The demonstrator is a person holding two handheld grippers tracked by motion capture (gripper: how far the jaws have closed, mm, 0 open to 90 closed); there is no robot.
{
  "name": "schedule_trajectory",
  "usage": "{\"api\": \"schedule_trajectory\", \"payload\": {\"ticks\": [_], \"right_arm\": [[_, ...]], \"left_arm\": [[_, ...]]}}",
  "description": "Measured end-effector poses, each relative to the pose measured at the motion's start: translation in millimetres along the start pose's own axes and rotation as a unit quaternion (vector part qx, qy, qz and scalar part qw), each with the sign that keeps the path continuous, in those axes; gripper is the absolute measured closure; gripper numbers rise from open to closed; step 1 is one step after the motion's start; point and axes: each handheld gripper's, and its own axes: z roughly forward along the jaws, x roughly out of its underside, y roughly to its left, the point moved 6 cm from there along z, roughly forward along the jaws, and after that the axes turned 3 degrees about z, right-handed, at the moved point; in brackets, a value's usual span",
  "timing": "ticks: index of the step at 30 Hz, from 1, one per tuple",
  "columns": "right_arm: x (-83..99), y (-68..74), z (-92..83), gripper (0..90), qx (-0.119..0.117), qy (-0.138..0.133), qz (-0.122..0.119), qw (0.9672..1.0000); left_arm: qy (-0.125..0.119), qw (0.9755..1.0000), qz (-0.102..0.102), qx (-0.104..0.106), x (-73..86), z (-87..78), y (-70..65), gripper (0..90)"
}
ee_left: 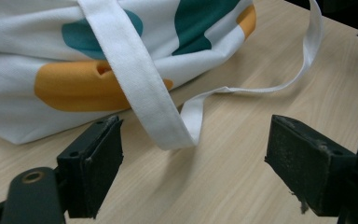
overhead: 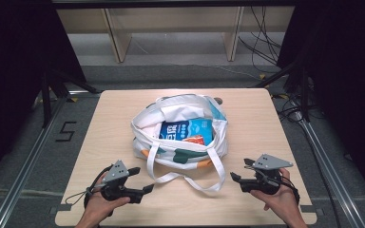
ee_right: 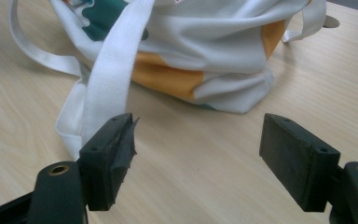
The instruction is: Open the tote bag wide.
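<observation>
We see a white tote bag (overhead: 178, 137) open at mid-table (overhead: 266, 118), blue packet (overhead: 185, 129) inside. Left gripper (overhead: 140, 183) jaws wide, nothing between them; the bag's strap (ee_left: 140, 84) loops down just ahead of the gap, bag body beyond the left jaw. Right gripper (overhead: 241, 172) jaws wide too, empty; strap lies just past its left jaw, bag ahead.

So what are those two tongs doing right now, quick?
Left tongs: open, holding nothing, near the tote bag.
Right tongs: open, holding nothing.
</observation>
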Motion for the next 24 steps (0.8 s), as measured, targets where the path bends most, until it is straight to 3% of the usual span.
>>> {"api": "schedule_trajectory", "payload": {"ticks": [2,3,4,8,11,19,20,23,24], "right_arm": [[3.8,0.9,-0.8,27.4,-0.002,0.000,0.001,1.0000],[5.8,3.5,-1.1,27.4,0.000,-0.003,0.015,0.9999],[7.2,1.5,-1.1,27.4,0.000,-0.004,0.002,1.0000],[15.5,5.7,-2.7,27.3,-0.003,0.003,0.020,0.9998],[21.2,4.9,-3.3,27.3,-0.003,0.004,0.001,1.0000],[35.8,14.8,-5.5,27.1,-0.004,0.019,0.001,0.9998],[36.8,14.0,-5.8,27.1,0.000,0.017,-0.007,0.9998],[42.6,17.0,-6.0,27.1,-0.005,0.023,-0.002,0.9997],[44.2,17.5,-6.1,27.1,-0.006,0.026,-0.004,0.9996]], "left_arm": [[0.004,1.0000,-0.002,-0.002,3.3,0.3,-2.0,17.1],[0.004,1.0000,0.000,-0.001,4.3,-0.1,-2.5,17.0],[0.007,1.0000,0.005,0.000,5.7,-0.5,-2.6,16.8],[0.008,0.9999,0.006,-0.002,10.4,0.4,-7.1,16.4],[0.015,0.9999,0.004,-0.002,15.4,2.7,-10.7,15.3],[0.030,0.9994,0.014,-0.006,25.9,7.3,-15.5,15.2],[0.040,0.9989,0.023,-0.010,27.7,7.4,-14.2,15.3],[0.031,0.9992,0.021,-0.009,29.1,11.0,-15.1,15.2],[0.044,0.9986,0.026,-0.012,30.0,9.7,-13.6,15.2]]}}
